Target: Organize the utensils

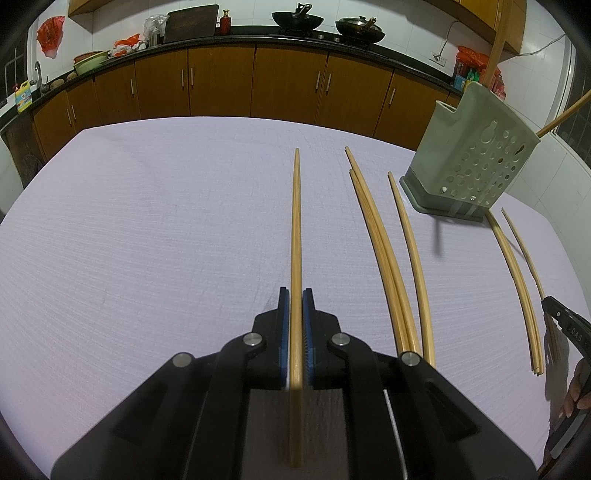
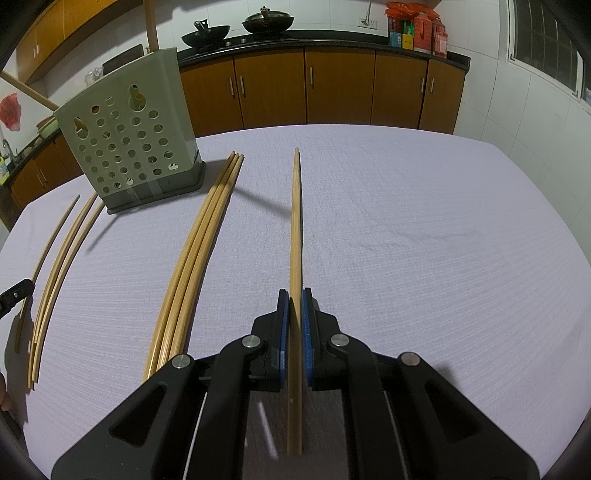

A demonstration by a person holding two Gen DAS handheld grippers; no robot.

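Claw (image 1: 296,295) clamping slim wooden chopstick (image 1: 296,221), perforated plastic holder (image 1: 476,162), ribbed cloth (image 1: 147,229)

The table (image 1: 147,221) carries a pale cloth. Loose chopsticks (image 1: 384,258) lie on it, the holder (image 1: 469,162) standing at their 1 o'clock.

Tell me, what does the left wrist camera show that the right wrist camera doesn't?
Only the left wrist view shows the left hand-held gripper shut on its chopstick up close, the leaning cutting board and the sink tap.

Only the right wrist view shows the right hand-held gripper shut on its own chopstick up close, and the window.

Both show the green perforated utensil holder, loose chopsticks on the pale tablecloth, and two woks on the counter.
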